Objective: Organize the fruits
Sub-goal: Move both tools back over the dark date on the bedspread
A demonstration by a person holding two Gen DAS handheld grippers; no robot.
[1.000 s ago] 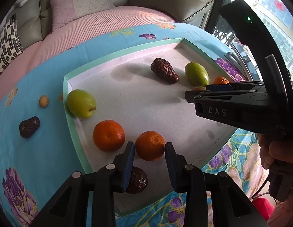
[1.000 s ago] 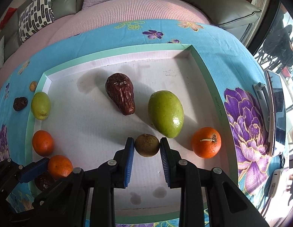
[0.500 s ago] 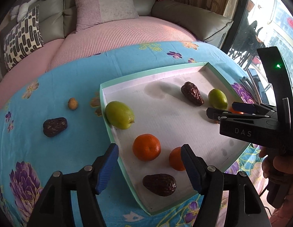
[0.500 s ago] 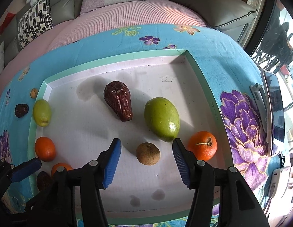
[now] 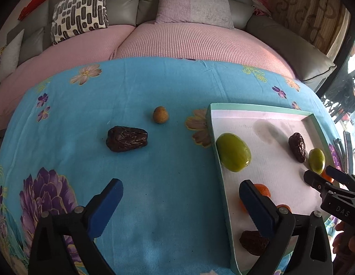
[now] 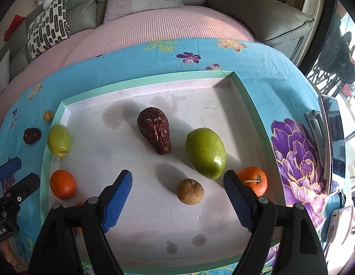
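A white tray with a green rim (image 6: 145,81) (image 5: 257,108) holds a dark date (image 6: 155,133), a big green fruit (image 6: 206,152), a brown longan (image 6: 190,191), oranges (image 6: 253,180) (image 6: 62,184) and a small green fruit (image 6: 59,140). My right gripper (image 6: 177,190) is open and empty just above the longan. My left gripper (image 5: 181,191) is open and empty over the blue cloth, left of the tray. A dark date (image 5: 126,138) and a small longan (image 5: 160,114) lie on the cloth ahead of it.
The table wears a blue flowered cloth (image 5: 154,87). A pink-covered sofa (image 5: 177,39) with cushions stands behind it. A phone on a stand (image 6: 333,142) and a white device (image 6: 340,217) sit at the table's right edge.
Both grippers opened wide. The right let go of the longan, which stays in the tray. The left gripper swung left, off the tray and over the cloth toward the loose date.
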